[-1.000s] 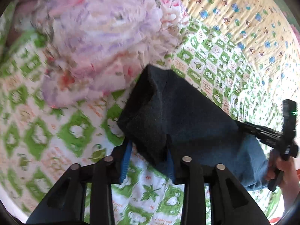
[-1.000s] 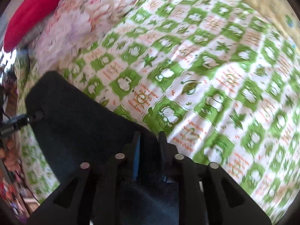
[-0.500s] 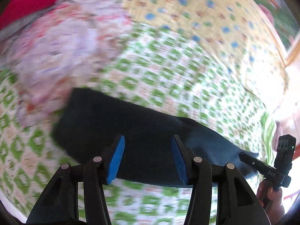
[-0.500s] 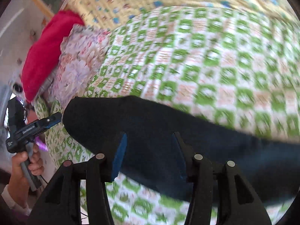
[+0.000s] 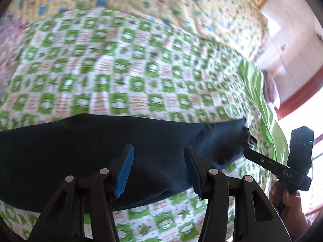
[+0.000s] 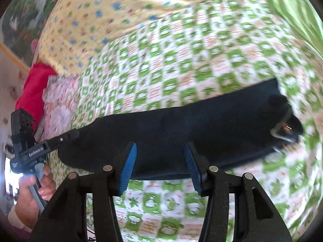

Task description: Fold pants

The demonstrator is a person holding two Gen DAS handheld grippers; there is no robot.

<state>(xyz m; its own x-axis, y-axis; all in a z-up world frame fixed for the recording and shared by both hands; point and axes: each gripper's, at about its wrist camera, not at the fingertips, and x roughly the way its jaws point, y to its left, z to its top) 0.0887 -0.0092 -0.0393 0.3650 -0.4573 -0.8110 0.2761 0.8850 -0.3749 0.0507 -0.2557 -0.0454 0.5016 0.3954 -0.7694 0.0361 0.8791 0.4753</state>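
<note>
1. The dark pants (image 5: 101, 157) are laid as one long band across the green-checked quilt (image 5: 121, 70), directly ahead of and below both grippers; this is judged a lengthwise fold already set down.
2. The left gripper (image 5: 159, 169) is held about half open with nothing between its blue pads (image 5: 125, 167); only the cloth lying beyond them is seen through the gap.
3. The right gripper (image 6: 160, 165) is likewise held part open and empty, above the band's near edge.
4. In each view the other gripper is seen at an end of the band (its tip reaches the cloth's edge, though contact cannot be told), so the ends are probably being lined up for a crosswise fold.
5. A floral blanket (image 6: 60, 104) and a red pillow (image 6: 34, 88) are left far off to the right gripper's left.
</note>
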